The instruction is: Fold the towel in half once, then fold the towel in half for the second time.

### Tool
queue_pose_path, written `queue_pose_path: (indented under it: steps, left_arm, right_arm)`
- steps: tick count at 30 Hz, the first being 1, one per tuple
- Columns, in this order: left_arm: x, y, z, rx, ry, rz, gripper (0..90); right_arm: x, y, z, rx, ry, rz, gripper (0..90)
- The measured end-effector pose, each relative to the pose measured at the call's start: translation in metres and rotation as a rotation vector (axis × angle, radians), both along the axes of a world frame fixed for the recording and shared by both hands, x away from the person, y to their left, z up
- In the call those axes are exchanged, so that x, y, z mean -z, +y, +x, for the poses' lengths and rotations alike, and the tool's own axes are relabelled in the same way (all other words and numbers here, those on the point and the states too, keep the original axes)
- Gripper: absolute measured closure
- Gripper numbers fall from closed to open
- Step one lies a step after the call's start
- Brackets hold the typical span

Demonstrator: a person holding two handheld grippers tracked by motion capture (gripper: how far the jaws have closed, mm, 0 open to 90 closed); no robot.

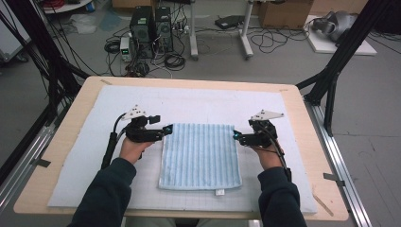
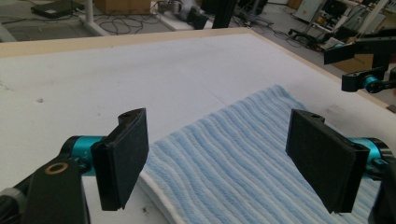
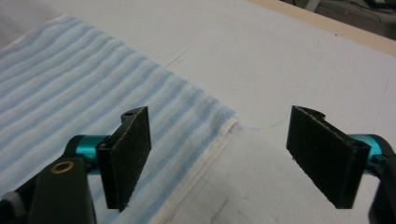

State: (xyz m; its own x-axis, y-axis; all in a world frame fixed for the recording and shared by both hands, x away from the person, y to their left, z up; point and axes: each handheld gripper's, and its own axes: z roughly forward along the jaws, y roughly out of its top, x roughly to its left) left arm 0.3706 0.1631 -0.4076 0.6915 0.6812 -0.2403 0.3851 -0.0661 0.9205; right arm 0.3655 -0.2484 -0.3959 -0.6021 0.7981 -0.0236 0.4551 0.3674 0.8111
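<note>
Holding station over the table, I list what I see. Item one: a blue striped towel, folded to a rectangle, lying flat on the pale mat that covers the wooden table; a small white tag shows at its near edge. Item two: my left gripper, at the towel's far left corner, jaws spread wide with nothing pinched; in the left gripper view the towel lies below and between the two black pads, which stand clear of the cloth. Item three: my right gripper, at the towel's far right corner, jaws likewise spread and free; in the right gripper view the towel's white-hemmed corner lies flat on the mat between the pads. Item four: computer towers and loose cables on the floor beyond the table.
</note>
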Motion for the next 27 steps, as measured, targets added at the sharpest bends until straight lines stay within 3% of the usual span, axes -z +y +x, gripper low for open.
queue_pose_path:
  steps: [4, 12, 20, 27]
  left_arm:
    - [-0.011, 0.002, -0.010, 0.018, -0.051, -0.016, 21.6]
    - [-0.018, 0.006, -0.019, 0.034, -0.073, -0.017, 22.1]
    - [-0.008, 0.011, -0.022, 0.007, -0.035, -0.021, 23.0]
    - [-0.009, 0.012, -0.024, 0.002, -0.039, -0.015, 23.9]
  right_arm:
    - [-0.009, -0.004, -0.015, -0.022, -0.039, 0.013, 12.4]
    - [-0.006, -0.013, -0.025, -0.037, -0.045, 0.060, 11.5]
    - [-0.007, -0.017, -0.027, -0.031, -0.052, 0.068, 11.5]
    - [-0.008, -0.014, -0.027, -0.031, -0.048, 0.061, 11.5]
